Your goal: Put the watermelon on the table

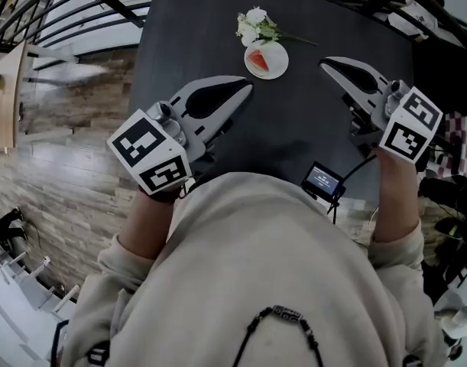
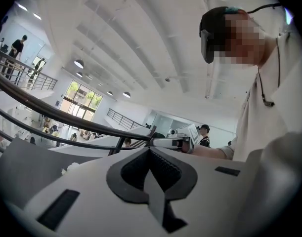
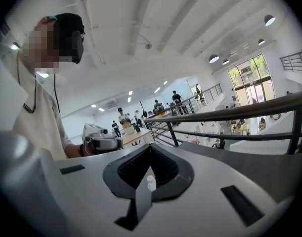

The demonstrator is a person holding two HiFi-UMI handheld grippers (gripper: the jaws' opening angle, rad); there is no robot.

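Cream-sleeved arms (image 1: pixel 145 232) hold the left claw (image 1: pixel 247 89) and right claw (image 1: pixel 325 64) over the dark counter (image 1: pixel 287 136), both pressed together, empty. Watermelon (image 1: pixel 257 58) lies on a white plate (image 1: pixel 280 61) near the far edge, beside flowers (image 1: pixel 255 23).

Plate (image 1: pixel 279 66): on the surface (image 1: pixel 187 29), far middle.
Watermelon slice (image 1: pixel 259 58): on the plate.
Flowers (image 1: pixel 256 26): just behind the plate.
Left claw (image 1: pixel 245 90), right claw (image 1: pixel 325 66): nearer, flanking the plate.

Wood-plank floor (image 1: pixel 57 174) w/ black railing (image 1: pixel 88 10) beside it, white beamed ceiling (image 2: pixel 141 43) overhead w/ round lamps (image 2: pixel 78 63) lit, big bright windows (image 3: pixel 250 78) in far wall, upper-level railing (image 3: pixel 294 60), hall evenly daylit.
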